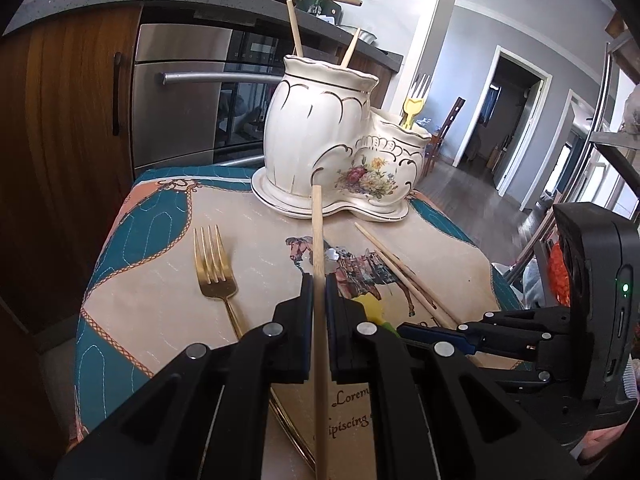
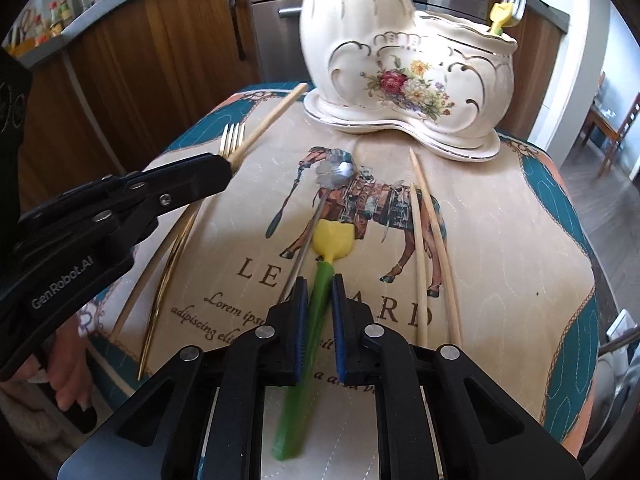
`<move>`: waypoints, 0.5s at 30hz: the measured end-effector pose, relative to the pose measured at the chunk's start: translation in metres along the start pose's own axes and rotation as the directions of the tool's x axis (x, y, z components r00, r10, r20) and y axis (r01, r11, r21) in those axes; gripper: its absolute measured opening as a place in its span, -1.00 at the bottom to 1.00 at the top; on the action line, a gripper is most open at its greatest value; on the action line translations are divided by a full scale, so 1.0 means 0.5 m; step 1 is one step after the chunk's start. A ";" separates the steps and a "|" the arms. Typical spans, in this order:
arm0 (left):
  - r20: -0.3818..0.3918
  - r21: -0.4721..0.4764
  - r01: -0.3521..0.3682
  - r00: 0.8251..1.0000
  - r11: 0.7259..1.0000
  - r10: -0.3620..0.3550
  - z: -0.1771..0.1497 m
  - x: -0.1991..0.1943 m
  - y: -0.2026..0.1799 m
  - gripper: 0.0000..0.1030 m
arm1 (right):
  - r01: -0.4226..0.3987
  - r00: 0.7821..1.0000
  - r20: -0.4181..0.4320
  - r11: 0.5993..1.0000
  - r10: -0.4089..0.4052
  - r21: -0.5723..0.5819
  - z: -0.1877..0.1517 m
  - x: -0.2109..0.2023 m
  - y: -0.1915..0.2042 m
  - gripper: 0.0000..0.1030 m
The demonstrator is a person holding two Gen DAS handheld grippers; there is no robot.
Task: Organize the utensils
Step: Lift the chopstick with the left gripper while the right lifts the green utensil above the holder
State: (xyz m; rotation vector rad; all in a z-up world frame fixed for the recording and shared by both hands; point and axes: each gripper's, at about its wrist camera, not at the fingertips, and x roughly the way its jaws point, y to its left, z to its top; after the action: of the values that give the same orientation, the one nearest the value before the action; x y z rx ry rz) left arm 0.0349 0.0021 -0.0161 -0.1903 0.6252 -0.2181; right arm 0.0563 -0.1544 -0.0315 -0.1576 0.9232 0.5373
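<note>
My left gripper [image 1: 319,280] is shut on a wooden chopstick [image 1: 318,232] that points toward the white boot-shaped ceramic holder [image 1: 320,136]. The right wrist view shows that gripper [image 2: 226,170] from the side, above a gold fork [image 2: 234,140]. My right gripper [image 2: 320,282] is shut on the green handle of a yellow tulip-headed utensil [image 2: 334,238] lying on the cloth. A silver spoon [image 2: 336,170] lies just left of it. Two more chopsticks [image 2: 424,240] lie to the right. The holder's tall part has two chopsticks [image 1: 296,28]; its low part holds a fork and a yellow utensil [image 1: 414,108].
The small table has a quilted cloth [image 2: 520,240] with a horse print, and its edges fall away on all sides. A steel oven [image 1: 180,92] and wooden cabinets [image 1: 68,120] stand close behind. A person's hand [image 2: 68,376] holds the left gripper at the lower left.
</note>
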 end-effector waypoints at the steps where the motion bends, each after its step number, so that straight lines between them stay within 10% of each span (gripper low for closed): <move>1: 0.003 0.000 0.002 1.000 1.000 -0.002 0.001 0.000 0.001 -0.88 | -0.006 1.000 0.008 1.000 0.006 0.014 -0.001 -0.002 -0.004 -0.80; 15: 0.069 0.015 0.030 0.997 0.999 -0.031 0.005 -0.024 -0.007 -0.88 | -0.128 0.968 0.230 0.984 0.097 0.127 0.000 -0.096 -0.084 -0.80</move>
State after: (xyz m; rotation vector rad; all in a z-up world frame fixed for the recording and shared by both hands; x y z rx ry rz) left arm 0.0266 0.0021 -0.0064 -0.1937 0.5526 -0.2441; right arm 0.0544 -0.2082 0.0028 0.0831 0.7501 0.5800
